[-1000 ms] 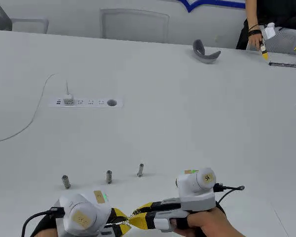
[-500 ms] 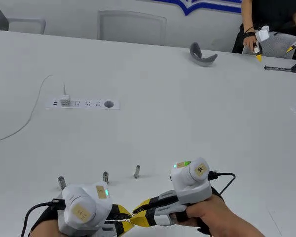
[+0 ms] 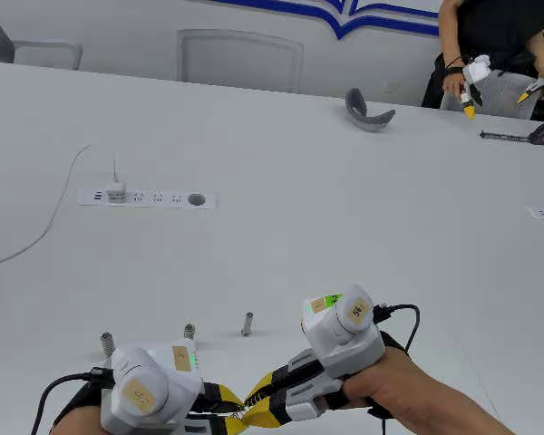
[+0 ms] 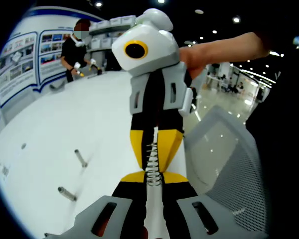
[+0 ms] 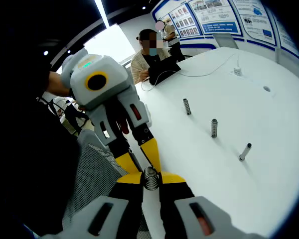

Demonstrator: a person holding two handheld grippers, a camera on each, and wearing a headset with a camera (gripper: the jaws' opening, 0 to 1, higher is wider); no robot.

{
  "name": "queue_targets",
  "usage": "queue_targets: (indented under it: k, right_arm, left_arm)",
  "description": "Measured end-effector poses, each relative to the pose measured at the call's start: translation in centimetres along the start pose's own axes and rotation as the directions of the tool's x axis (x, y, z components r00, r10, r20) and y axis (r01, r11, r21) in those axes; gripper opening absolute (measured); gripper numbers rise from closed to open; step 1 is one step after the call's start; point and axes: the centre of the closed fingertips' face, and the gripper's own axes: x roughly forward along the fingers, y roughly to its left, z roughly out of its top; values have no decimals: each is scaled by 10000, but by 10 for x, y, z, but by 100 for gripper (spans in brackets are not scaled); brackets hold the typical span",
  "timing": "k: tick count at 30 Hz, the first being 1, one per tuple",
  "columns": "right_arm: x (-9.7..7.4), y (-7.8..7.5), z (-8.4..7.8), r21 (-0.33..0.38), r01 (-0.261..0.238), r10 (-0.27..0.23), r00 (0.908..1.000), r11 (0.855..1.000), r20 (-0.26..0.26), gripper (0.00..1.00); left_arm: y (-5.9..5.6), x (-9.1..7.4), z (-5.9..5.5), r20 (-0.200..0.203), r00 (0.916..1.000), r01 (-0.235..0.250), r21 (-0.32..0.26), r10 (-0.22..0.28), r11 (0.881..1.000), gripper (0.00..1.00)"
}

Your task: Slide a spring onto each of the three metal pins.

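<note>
Left tongs (image 4: 153,177) and right tongs (image 5: 150,180) both clamp the last spring (image 4: 152,159); next move probably needs one release, then alignment over the bare pin (image 5: 244,152).

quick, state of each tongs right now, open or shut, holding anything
left tongs: shut on one end of the spring
right tongs: shut on the other end of the same spring
</note>
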Motion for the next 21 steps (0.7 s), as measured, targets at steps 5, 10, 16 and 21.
queue_targets:
  k: [5, 10, 16, 21]
  right_arm:
    - [0, 2, 0, -337, 36, -46, 9996, 9994, -280, 13]
    - [2, 2, -4, -426, 140, -168, 9977, 9990, -656, 12]
    - [4, 1, -7, -442, 238, -269, 9971, 9987, -705, 12]
    - [2, -3, -10, -268, 422, -439, 9967, 9988, -684, 12]
  left_arm:
    - [-1, 1, 1, 75, 9999, 142, -30, -142, 9999, 10]
    - [-3, 4, -2, 66, 9997, 246, -98, -246, 9996, 10]
    - [-2, 4, -6, 157, 9998, 125, -421, -118, 9990, 11]
    - [0, 4, -13, 38, 10000, -30, -519, 32, 9986, 12]
